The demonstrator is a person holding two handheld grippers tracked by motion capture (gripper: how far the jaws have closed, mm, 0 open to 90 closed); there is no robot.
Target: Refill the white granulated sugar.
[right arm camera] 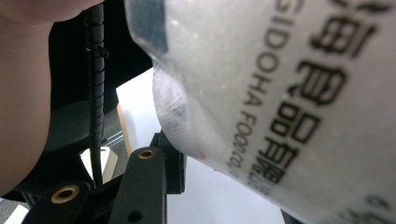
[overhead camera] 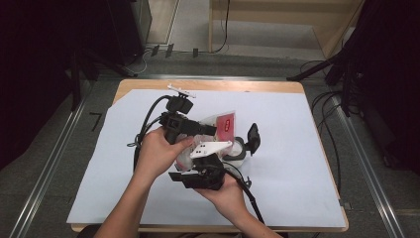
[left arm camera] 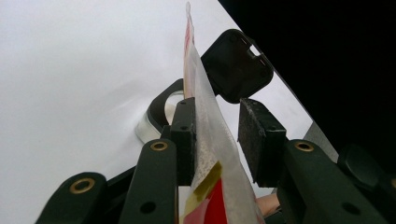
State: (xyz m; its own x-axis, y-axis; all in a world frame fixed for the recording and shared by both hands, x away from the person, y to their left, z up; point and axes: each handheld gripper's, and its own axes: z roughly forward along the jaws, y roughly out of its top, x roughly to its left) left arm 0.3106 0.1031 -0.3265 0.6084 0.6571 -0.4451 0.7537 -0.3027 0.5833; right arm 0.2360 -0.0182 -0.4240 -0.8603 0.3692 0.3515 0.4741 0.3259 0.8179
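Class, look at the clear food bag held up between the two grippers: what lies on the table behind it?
Behind the bag sits a clear container with a black rim, its black flip lid standing open. The bag covers part of the rim and opening, so any contents cannot be seen.

Crowded middle, open margins

We see the middle of the high view packed: both grippers, the left gripper (overhead camera: 210, 130) and the right gripper (overhead camera: 198, 174), sit close together around a clear plastic bag (overhead camera: 220, 124), and a small container (overhead camera: 241, 148) with its black flip lid (overhead camera: 253, 137) raised stands just right of them, touching the bag. Cables trail from the cluster toward the lower right and the left. Around this knot, we find the white sheet (overhead camera: 297, 163) bare at the right, the lower left and the upper right. In the left gripper view the bag stands edge-on between the jaws, leaving a gap beside the right-hand one.
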